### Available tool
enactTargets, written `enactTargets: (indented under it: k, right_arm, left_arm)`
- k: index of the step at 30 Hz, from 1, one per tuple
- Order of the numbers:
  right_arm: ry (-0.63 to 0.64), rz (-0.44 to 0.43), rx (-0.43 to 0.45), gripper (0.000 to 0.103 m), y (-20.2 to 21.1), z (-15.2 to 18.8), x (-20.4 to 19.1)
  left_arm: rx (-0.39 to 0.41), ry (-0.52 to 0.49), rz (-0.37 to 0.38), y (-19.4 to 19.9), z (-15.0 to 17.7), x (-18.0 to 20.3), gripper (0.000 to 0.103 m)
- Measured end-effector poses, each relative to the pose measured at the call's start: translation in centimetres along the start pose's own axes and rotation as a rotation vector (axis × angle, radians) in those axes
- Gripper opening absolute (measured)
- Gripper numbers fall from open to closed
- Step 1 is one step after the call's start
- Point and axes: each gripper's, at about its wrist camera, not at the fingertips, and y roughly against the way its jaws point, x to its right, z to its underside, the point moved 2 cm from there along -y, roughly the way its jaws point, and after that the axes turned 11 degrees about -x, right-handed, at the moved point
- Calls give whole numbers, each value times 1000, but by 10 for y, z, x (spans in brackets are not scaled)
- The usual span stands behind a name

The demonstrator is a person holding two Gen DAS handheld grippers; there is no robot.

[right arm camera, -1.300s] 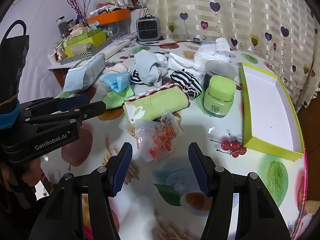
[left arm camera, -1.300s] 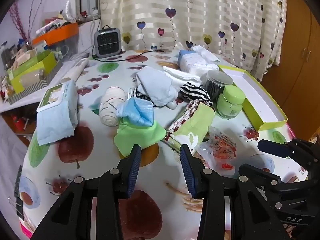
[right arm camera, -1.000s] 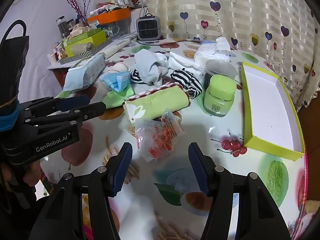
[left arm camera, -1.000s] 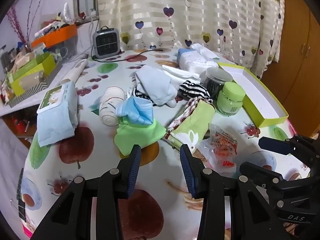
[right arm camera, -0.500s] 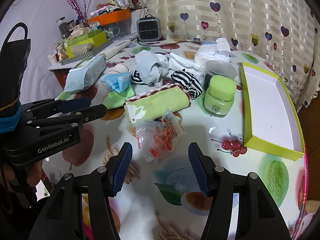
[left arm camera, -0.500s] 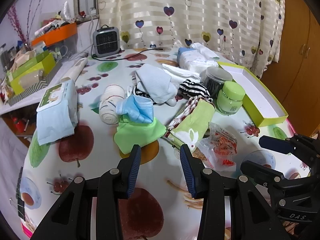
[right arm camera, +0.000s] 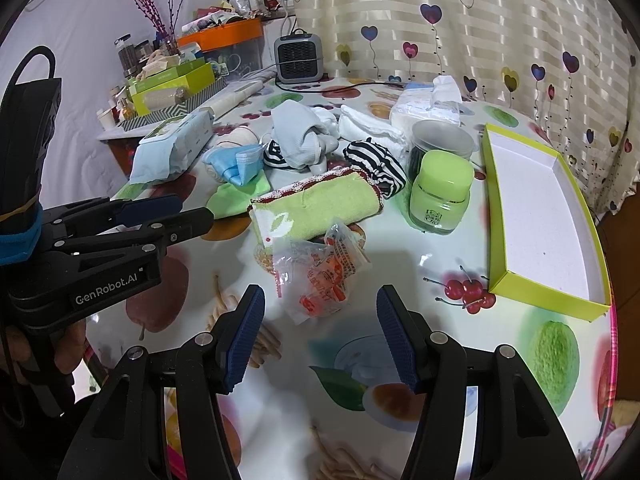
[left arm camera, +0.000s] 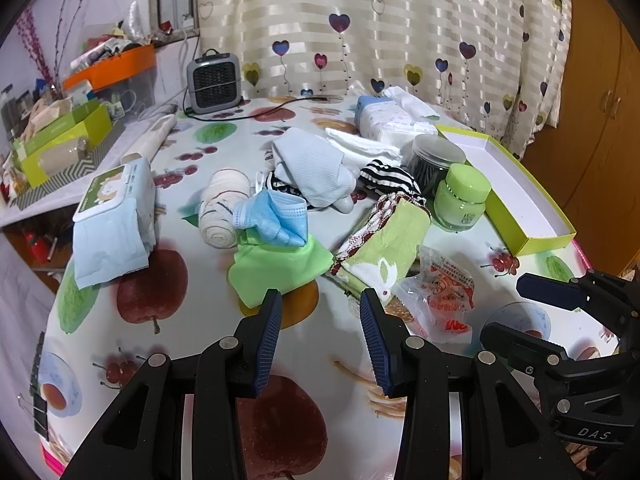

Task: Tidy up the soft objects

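Soft items lie in a heap mid-table: a green cloth (left arm camera: 276, 264), a blue face mask (left arm camera: 276, 216), a rolled bandage (left arm camera: 222, 212), a rolled green towel (left arm camera: 384, 240) (right arm camera: 316, 206), a pale blue garment (left arm camera: 312, 168) (right arm camera: 296, 136), a striped sock (left arm camera: 390, 184) (right arm camera: 376, 162) and white cloths (left arm camera: 364, 146). My left gripper (left arm camera: 320, 316) is open and empty, just short of the green cloth and towel. My right gripper (right arm camera: 320, 320) is open and empty, just behind a crinkled snack packet (right arm camera: 320, 272). An open yellow-green box (right arm camera: 536, 208) (left arm camera: 508, 184) lies at the right.
A green jar (right arm camera: 440, 194) and a dark lidded jar (right arm camera: 440, 142) stand beside the box. A wet-wipes pack (left arm camera: 112, 220) lies at the left. A tissue pack (left arm camera: 388, 118) and a small heater (left arm camera: 214, 82) with its cord are at the back. A cluttered shelf (left arm camera: 60, 140) stands left.
Both grippers stay open and have shifted only slightly. Nothing on the table has moved.
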Motion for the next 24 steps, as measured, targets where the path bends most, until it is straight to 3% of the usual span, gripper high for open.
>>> enactTargets:
  k: [24]
  right_arm:
    - [-7, -10, 7, 59, 2, -2, -1]
  left_arm:
    - [4, 4, 8, 3, -3, 4, 39]
